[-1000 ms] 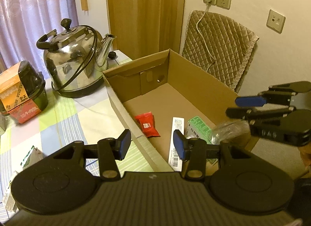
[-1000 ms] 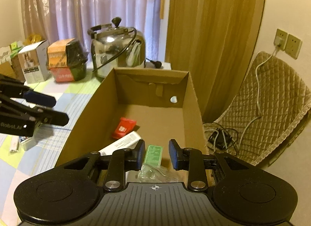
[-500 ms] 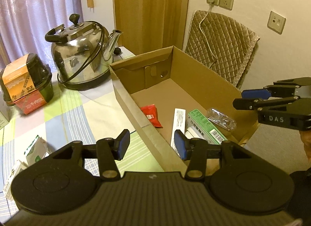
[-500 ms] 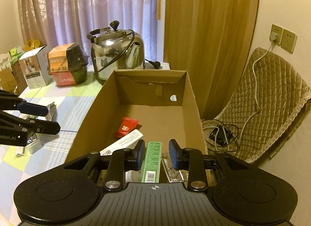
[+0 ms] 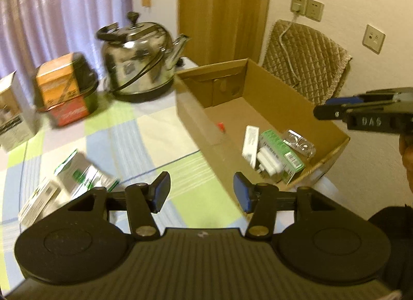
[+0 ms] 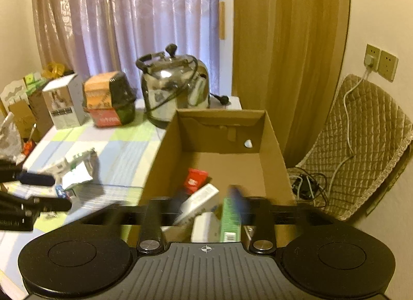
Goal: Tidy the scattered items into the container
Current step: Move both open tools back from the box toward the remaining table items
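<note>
Between picks. Left gripper (image 5: 201,194) empty, jaws wide, beside the box (image 5: 192,119). Right gripper (image 6: 206,203) blurred; grip not readable. Stiff cardboard box held flat cartons and a red sachet (image 6: 195,179). Crinkly foil packs (image 5: 77,173) lay left of the box; next grab likely there.

We read only two markings. The letters "DAS" stood in raised type on the side of the right gripper (image 5: 325,108), as it showed in the left wrist view. On the left gripper (image 6: 46,191), at the left edge of the right wrist view, a cut-off word ended in "Ai". A barcode sat on the green box (image 6: 230,218) in the cardboard box (image 6: 273,145), but its digits were too small to read. Print on the other packages was blurred.
</note>
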{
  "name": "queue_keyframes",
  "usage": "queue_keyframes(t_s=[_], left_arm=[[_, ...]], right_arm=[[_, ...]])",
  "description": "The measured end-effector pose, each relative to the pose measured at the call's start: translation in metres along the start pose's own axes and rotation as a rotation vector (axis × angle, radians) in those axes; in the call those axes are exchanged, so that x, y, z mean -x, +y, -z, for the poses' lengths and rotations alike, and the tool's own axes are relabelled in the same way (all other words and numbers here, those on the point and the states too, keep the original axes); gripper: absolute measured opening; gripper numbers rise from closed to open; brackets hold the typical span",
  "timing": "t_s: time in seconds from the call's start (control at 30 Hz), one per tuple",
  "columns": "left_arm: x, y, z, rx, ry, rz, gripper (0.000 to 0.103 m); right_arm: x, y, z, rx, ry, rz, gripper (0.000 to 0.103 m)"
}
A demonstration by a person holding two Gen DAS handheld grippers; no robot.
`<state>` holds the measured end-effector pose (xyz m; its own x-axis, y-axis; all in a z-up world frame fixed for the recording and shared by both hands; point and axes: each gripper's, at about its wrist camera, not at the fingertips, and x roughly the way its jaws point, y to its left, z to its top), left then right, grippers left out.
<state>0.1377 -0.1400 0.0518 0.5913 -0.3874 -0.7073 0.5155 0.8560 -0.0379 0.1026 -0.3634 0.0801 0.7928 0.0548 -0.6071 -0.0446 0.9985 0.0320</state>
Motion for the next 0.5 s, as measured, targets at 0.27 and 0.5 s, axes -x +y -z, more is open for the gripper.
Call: queue_keyframes(t_s=[0.27,0.5], left_arm=[[0.039,0.033,0.037,0.079,-0.003,-0.061,0.052],[0.066,0.064,0.069,0.154,-0.002,-0.14,0.069]], right_arm=[[0.015,0.043,-0.001,0.02,-0.03,-0.061,0.088],[0.023,0.085,0.011,0.048,-0.032,-0.131,0.103]])
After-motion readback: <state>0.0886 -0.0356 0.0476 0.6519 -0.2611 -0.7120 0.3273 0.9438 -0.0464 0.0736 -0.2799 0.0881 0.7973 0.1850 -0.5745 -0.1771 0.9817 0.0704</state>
